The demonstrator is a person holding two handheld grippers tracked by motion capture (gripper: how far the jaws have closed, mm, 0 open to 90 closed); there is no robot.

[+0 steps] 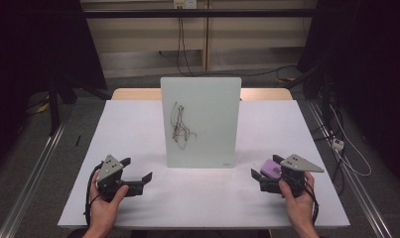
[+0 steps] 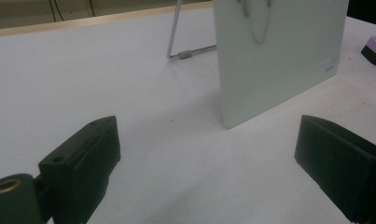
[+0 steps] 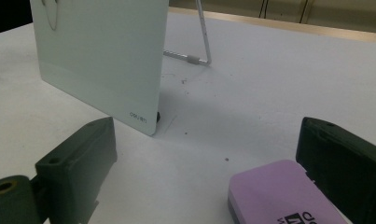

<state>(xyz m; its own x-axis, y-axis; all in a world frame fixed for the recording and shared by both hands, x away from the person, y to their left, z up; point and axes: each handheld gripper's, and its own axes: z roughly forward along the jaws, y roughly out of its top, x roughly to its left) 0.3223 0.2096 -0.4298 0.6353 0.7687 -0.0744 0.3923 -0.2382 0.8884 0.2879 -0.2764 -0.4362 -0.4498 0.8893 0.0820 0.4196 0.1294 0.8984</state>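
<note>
Eraser (image 3: 281, 196), a purple block with a dark underside, lies flat on the white tabletop (image 1: 138, 124) between the wide-spread jaws of the right tool (image 1: 268, 177), close against one jaw in the right gripper view but not pinched by either. In the high view it sits to the right of the small whiteboard (image 1: 202, 99), which stands upright on a wire stand near the middle of the tabletop and carries a dark scribble (image 1: 180, 124) on its face. The left tool (image 1: 138, 179) rests on the tabletop to the left of the board, jaws also wide apart with nothing between them, pointed toward the board's lower edge. The work in hand looks like wiping the scribble off the board, and the step reached seems to be the pickup of the eraser: the right tool is set around it but has not closed. The next move likely calls for closing the jaws squarely on the eraser's long sides so the felt underside stays free, then lifting it and turning it to face the board. Since the board only leans on its stand, pressing on it could tip or slide it; the left tool may need to steady an edge while the right one wipes.
</note>
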